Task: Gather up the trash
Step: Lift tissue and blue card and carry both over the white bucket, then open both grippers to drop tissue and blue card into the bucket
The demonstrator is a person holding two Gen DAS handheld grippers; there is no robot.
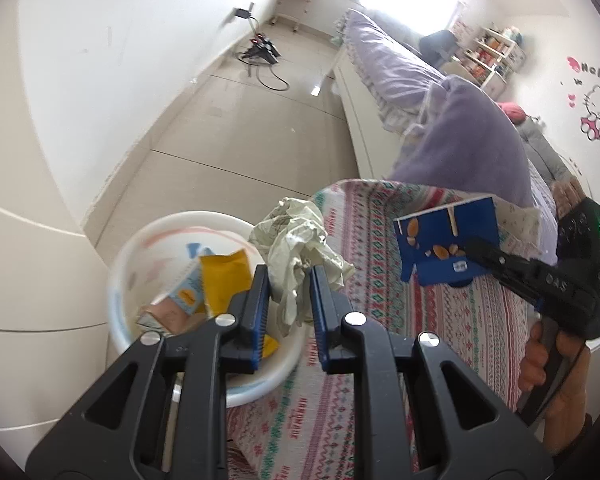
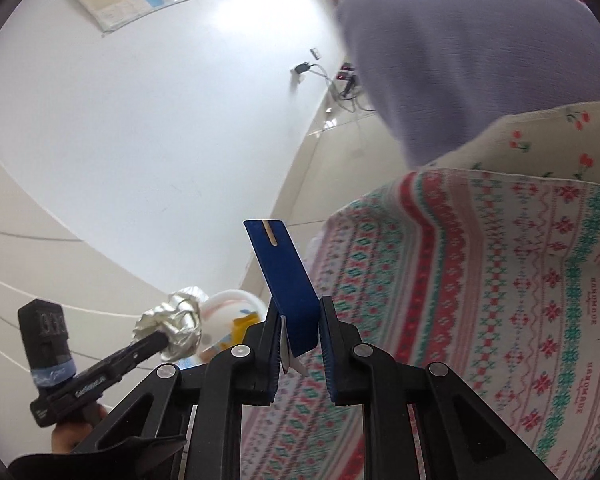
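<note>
My left gripper [image 1: 288, 276] is shut on a crumpled pale wrapper [image 1: 296, 236], held just over the near rim of a white bin [image 1: 204, 215]. Inside the bin lie a yellow packet [image 1: 224, 276] and a light blue packet [image 1: 190, 292]. My right gripper [image 2: 300, 312] is shut on a flat blue carton [image 2: 286, 272] above the patterned bedcover [image 2: 480, 280]. The left wrist view shows that carton [image 1: 446, 240], printed with nuts, in the right gripper [image 1: 474, 246]. The right wrist view shows the left gripper [image 2: 160, 340] with the crumpled wrapper [image 2: 172, 320] beside the bin [image 2: 226, 300].
A purple blanket [image 1: 472, 140] is heaped on the bed behind the patterned cover [image 1: 380, 280]. The bin stands on pale floor tiles [image 1: 236, 136] between the bed and a white wall. Black cables and a power strip [image 1: 262, 50] lie on the far floor.
</note>
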